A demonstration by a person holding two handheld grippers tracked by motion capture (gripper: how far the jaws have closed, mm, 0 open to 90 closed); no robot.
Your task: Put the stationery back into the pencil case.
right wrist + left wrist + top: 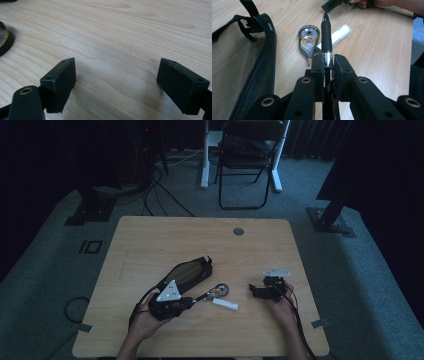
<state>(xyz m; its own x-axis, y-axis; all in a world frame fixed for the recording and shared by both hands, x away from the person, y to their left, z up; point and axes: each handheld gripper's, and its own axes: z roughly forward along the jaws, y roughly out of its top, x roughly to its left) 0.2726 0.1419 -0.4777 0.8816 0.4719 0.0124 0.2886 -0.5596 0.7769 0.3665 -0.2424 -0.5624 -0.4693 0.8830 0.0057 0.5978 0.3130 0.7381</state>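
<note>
My left gripper (pixel 328 63) is shut on a black pen (pixel 326 32), which sticks out forward past the jaws. In the high view this gripper (pixel 191 301) sits at the front left, the pen's tip reaching toward a correction tape dispenser (pixel 219 291). The dispenser (pixel 308 41) lies flat beside a white cylinder (pixel 339 33). An open black pencil case (pixel 187 274) lies just left of the pen, its zipper edge (pixel 265 62) running beside my jaws. My right gripper (pixel 255 291) rests low over the table at the right, jaws wide open (pixel 117 80) with bare wood between them.
The wooden table (pixel 150 240) has a round grommet (pixel 238 231) near its far edge. A folding chair (pixel 247 160) and cables on the carpet lie beyond it. A dark round edge (pixel 3 37) shows at the left of the right gripper view.
</note>
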